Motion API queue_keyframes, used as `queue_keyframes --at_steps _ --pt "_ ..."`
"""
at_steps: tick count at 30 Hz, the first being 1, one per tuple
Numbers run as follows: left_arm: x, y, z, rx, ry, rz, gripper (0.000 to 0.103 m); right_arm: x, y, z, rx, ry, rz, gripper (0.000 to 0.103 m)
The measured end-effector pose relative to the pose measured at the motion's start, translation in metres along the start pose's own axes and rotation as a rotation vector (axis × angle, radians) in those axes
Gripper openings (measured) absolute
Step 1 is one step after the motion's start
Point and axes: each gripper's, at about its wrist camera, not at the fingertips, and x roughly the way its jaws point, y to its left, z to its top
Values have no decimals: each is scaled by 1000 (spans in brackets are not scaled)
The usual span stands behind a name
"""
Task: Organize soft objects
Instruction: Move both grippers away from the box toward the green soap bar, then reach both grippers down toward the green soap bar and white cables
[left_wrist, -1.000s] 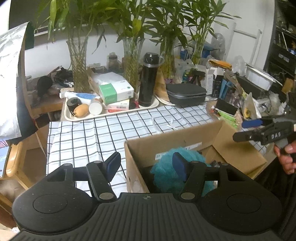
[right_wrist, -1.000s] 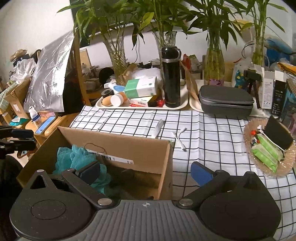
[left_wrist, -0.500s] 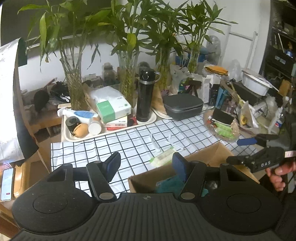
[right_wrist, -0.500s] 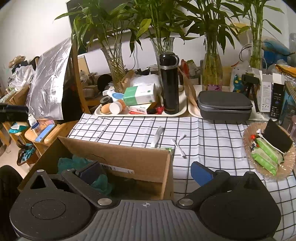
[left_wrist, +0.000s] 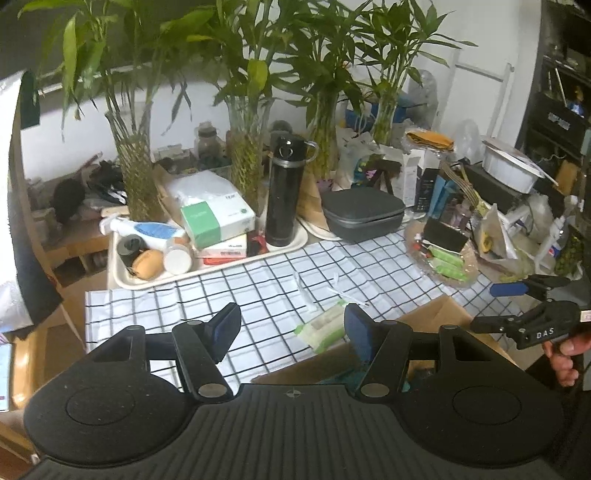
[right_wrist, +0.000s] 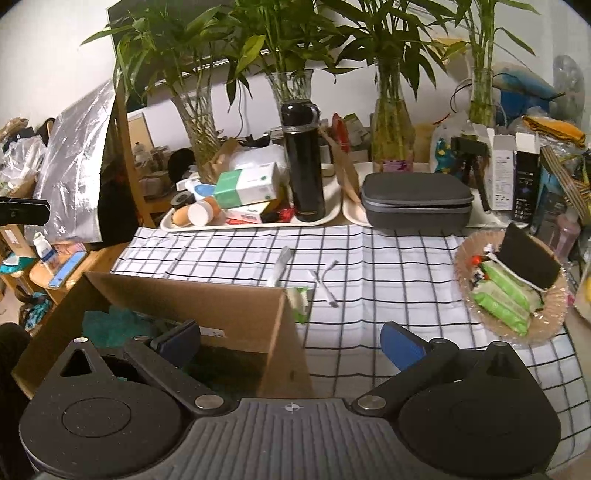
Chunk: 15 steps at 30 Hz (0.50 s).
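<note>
A brown cardboard box (right_wrist: 192, 306) stands on the checked tablecloth (right_wrist: 388, 269) at the near left. Teal soft fabric (right_wrist: 110, 326) lies inside it, partly hidden by the box wall. A small green soft pack (left_wrist: 325, 326) lies on the cloth just behind the box corner. My left gripper (left_wrist: 291, 330) is open and empty, above the cloth beside the box's left end. My right gripper (right_wrist: 290, 341) is open and empty, straddling the box's right wall. In the left wrist view the right gripper (left_wrist: 517, 306) shows at the right edge, held by a hand (left_wrist: 565, 354).
A cream tray (right_wrist: 332, 214) holds a black flask (right_wrist: 303, 158), a green box and small jars. A grey zip case (right_wrist: 417, 199) sits beside it. A woven basket (right_wrist: 513, 291) with green packs stands at right. Vases of bamboo line the back. Thin white sticks (right_wrist: 325, 288) lie mid-cloth.
My left gripper has pulled up and back from the box, so the teal fabric and box opening have sunk mostly out of its view. The right gripper has hardly moved.
</note>
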Motion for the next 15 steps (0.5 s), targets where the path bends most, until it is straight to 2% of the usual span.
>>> queue_keyframes --at_steps 7,11,15 --pt "25 0 -1 49 -18 -5 61 3 -18 7 30 -31 -49 103" --pt "38 9 1 35 -18 -41 61 13 -31 14 76 -27 -81 103" --pt "50 18 3 32 -21 -57 61 26 -37 23 67 -23 -92 103"
